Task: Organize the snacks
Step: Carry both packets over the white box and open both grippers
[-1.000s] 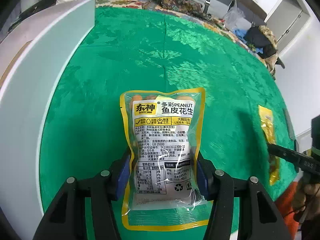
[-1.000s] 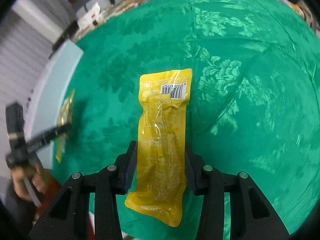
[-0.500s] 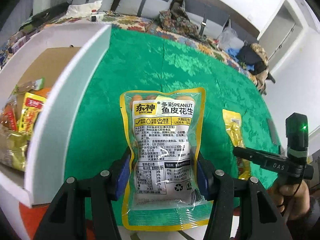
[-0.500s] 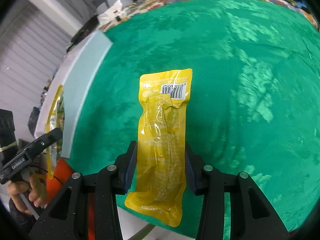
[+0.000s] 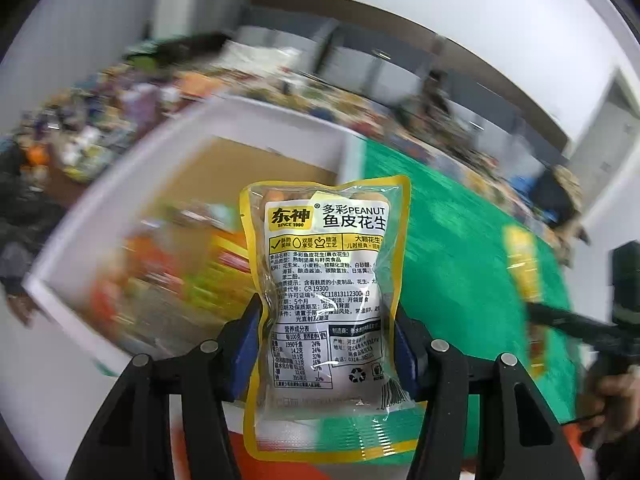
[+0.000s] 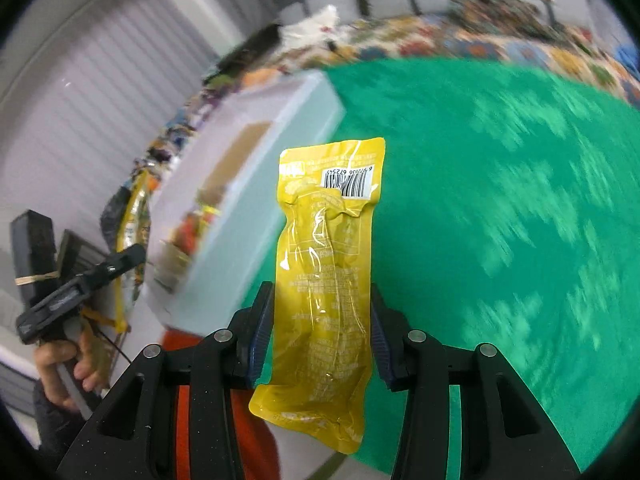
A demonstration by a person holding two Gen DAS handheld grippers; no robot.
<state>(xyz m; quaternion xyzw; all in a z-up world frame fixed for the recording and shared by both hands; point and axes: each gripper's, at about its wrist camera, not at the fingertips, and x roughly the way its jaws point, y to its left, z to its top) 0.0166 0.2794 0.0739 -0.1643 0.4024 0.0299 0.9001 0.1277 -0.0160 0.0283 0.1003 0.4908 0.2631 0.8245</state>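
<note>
— Left wrist view first: what is held between the fingers?

— The peanut packet (image 5: 326,280) is clamped at its lower half by the left gripper (image 5: 327,344), with a blue pad (image 5: 246,340) pressed against each side. The packet is held upright, printed label toward the camera, and is carried in the air.

— What is seen beyond its edges?

— Behind and to the left, the white box (image 5: 100,216) is seen from above, its mouth open and its cardboard-brown inner wall exposed. Assorted snack packs (image 5: 168,276) are piled inside in red, orange and yellow; they are too blurred for single items to be told apart. To the right, the green tablecloth (image 5: 452,248) is spread, bare near the box.

— And in the right wrist view?

— The yellow pouch (image 6: 326,280) is pinched around its lower middle by the right gripper (image 6: 322,332), with the barcode end pointed away and the bottom seam hung below the fingers. It is held over the near edge of the cloth, just beside the box's corner. The box is seen to the left, its wall meeting the cloth. To the right, a broad stretch of green cloth is left open. At far left, the other gripper is seen in a hand (image 6: 66,364), beside the box's outer side.
</note>
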